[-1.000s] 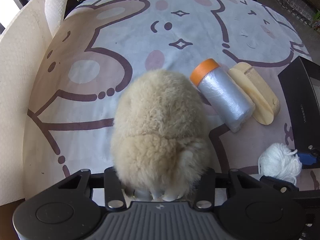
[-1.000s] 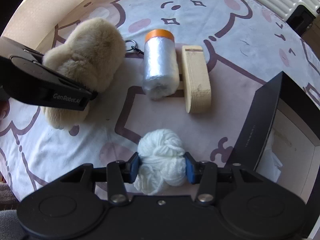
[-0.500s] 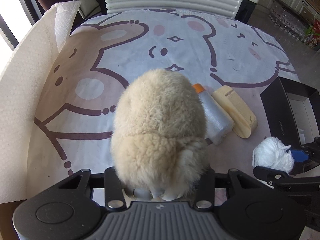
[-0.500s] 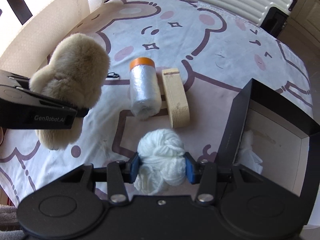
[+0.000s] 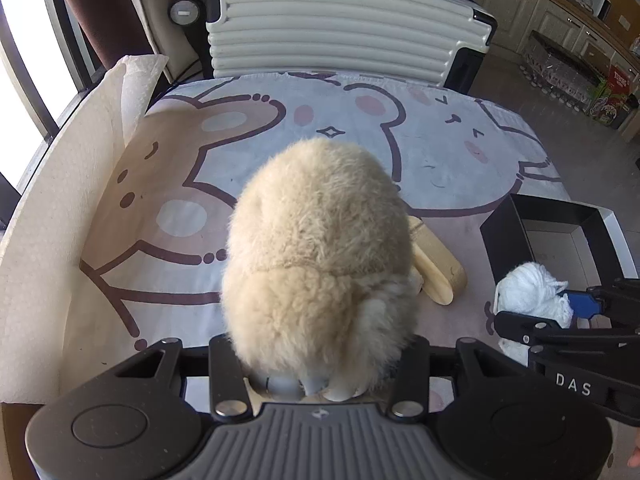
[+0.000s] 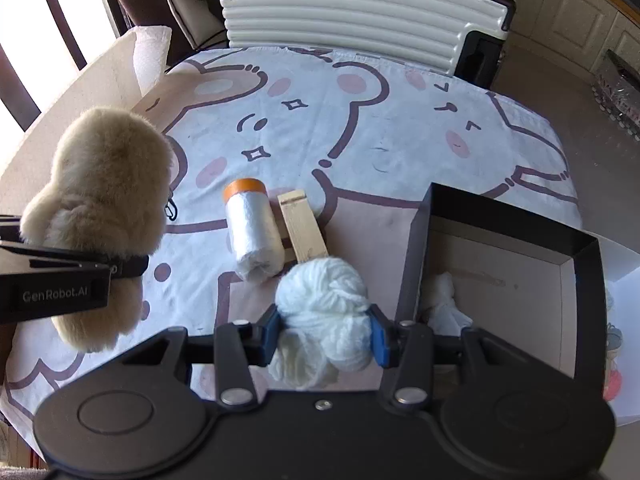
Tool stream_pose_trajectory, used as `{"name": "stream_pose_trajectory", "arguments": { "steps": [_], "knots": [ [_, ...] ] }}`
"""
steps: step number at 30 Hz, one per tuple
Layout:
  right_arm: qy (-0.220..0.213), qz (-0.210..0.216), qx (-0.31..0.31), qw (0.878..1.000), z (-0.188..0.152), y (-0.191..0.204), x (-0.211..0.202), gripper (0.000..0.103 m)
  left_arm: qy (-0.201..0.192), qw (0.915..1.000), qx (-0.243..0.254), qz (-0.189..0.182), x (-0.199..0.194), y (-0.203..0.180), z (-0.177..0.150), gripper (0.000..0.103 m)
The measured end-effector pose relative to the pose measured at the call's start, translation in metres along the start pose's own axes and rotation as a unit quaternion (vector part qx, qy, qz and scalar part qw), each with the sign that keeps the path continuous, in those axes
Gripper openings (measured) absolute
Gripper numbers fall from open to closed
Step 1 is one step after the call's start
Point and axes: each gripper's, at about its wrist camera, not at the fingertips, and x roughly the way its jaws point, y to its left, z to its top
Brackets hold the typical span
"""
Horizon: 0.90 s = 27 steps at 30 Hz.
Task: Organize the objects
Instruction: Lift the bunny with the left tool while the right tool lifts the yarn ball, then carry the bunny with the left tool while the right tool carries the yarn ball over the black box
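A fluffy beige plush toy [image 5: 316, 256] hangs above the bear-print cloth, with my left gripper [image 5: 320, 354] shut on its lower end; its fur hides the fingertips. The right wrist view shows the same plush toy [image 6: 100, 204] at the left. My right gripper [image 6: 326, 330] is shut on a white yarn ball [image 6: 324, 312], blue pads pressed into both sides, lifted off the cloth. The left wrist view has the yarn ball [image 5: 528, 292] at the right edge. An open black box [image 6: 500, 264] stands just right of it.
A plastic-film roll with an orange cap [image 6: 250, 228] and a wooden block [image 6: 302, 226] lie side by side mid-table. White stuff [image 6: 442, 300] lies inside the box. A cardboard wall [image 5: 52, 216] lines the left edge; a ribbed white suitcase [image 5: 340, 28] stands behind the table.
Both grippers have risen off the cloth, carrying the plush toy and the yarn ball. The views now take in more of the table, the box and the suitcase.
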Motion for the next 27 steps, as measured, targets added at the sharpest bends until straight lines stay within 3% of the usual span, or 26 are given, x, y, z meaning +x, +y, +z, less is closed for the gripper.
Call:
{"name": "stream_pose_trajectory", "arguments": {
  "steps": [14, 27],
  "knots": [
    [-0.081, -0.021, 0.04, 0.996, -0.001, -0.014, -0.045, 0.046, -0.041, 0.9991, -0.011, 0.008, -0.034, -0.004, -0.001, 0.046],
    [-0.131, -0.023, 0.069, 0.989, -0.002, -0.02, -0.07, 0.046, -0.065, 0.9976, -0.02, 0.014, -0.06, -0.001, -0.002, 0.046]
  ]
}}
